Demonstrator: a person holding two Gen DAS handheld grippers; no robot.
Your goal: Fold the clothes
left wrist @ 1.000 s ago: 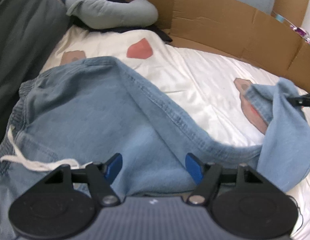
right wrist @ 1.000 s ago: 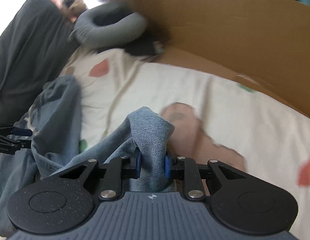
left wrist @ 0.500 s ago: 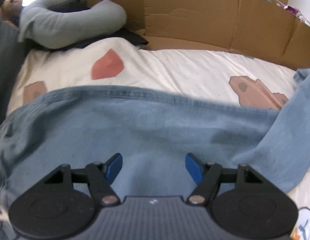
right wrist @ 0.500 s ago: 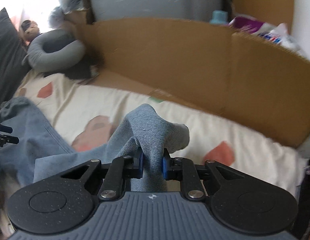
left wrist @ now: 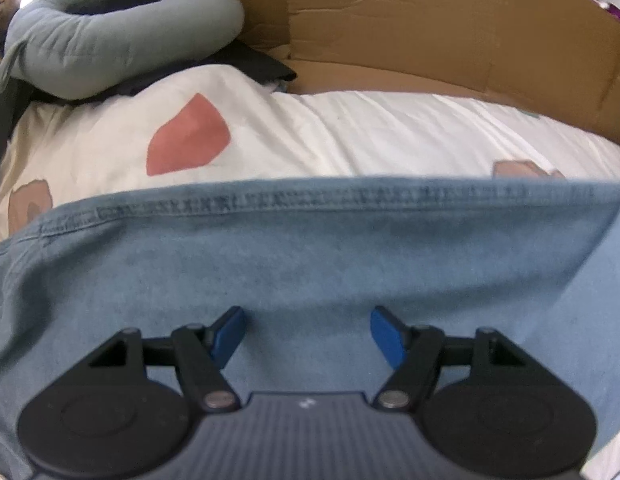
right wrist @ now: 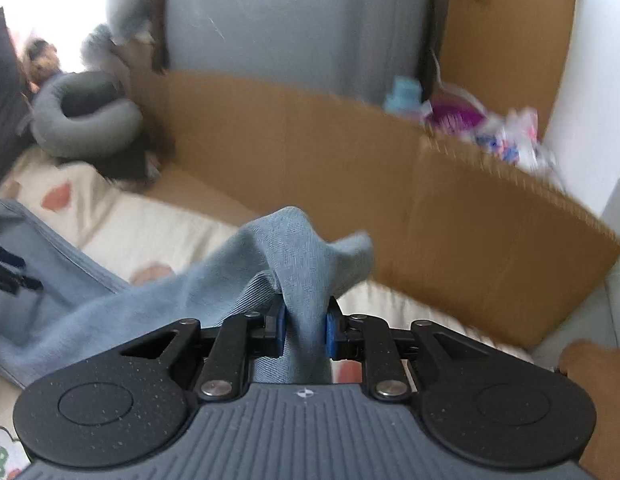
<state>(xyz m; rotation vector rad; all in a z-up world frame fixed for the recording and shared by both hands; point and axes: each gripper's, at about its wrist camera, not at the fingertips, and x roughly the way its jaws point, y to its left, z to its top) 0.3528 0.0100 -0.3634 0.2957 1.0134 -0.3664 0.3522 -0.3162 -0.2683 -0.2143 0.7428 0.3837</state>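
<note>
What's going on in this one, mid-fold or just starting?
A person is working a pair of light blue jeans on a bed with a patterned white sheet. The right tongs are shut on a bunched end of the denim, held lifted above the sheet. The left tongs are open over the spread-out part, gripping nothing. No fold is laid down yet.

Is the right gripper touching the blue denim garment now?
Touching. The right wrist view shows the right gripper shut on a bunch of the denim garment.
</note>
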